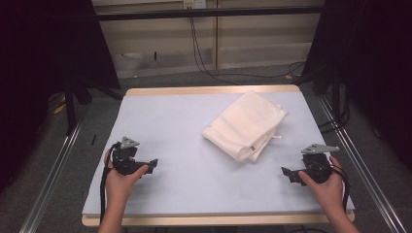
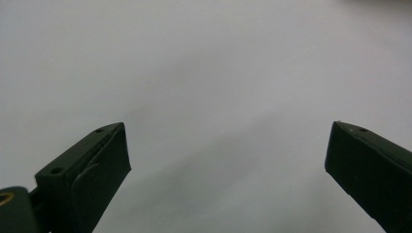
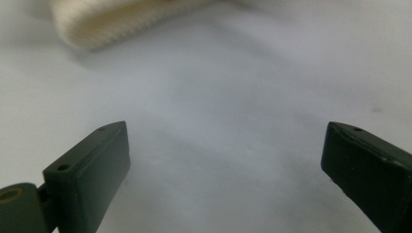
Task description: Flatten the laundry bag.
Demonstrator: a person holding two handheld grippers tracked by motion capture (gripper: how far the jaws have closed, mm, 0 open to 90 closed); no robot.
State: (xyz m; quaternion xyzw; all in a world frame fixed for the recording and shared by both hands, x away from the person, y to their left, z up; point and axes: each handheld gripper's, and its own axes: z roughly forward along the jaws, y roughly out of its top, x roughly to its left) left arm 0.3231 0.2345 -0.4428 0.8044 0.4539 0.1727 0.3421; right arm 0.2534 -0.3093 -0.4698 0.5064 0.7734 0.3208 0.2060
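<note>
A folded cream towel (image 1: 245, 125) lies on the pale blue table cover (image 1: 175, 131), right of centre and toward the back. My left gripper (image 1: 151, 166) rests low near the front left, held by a hand, its jaws wide apart over bare cover (image 2: 223, 145) with nothing between them. My right gripper (image 1: 287, 173) sits near the front right, pointing inward, jaws also spread wide and empty (image 3: 226, 160). In the right gripper view a rolled edge of the towel (image 3: 111, 22) shows at the top left, well ahead of the jaws.
The wooden table edge (image 1: 214, 90) runs along the back. Metal rails (image 1: 56, 162) flank both sides, and black frame posts (image 1: 70, 104) stand at the left. Cables (image 1: 204, 63) trail over the floor behind the table.
</note>
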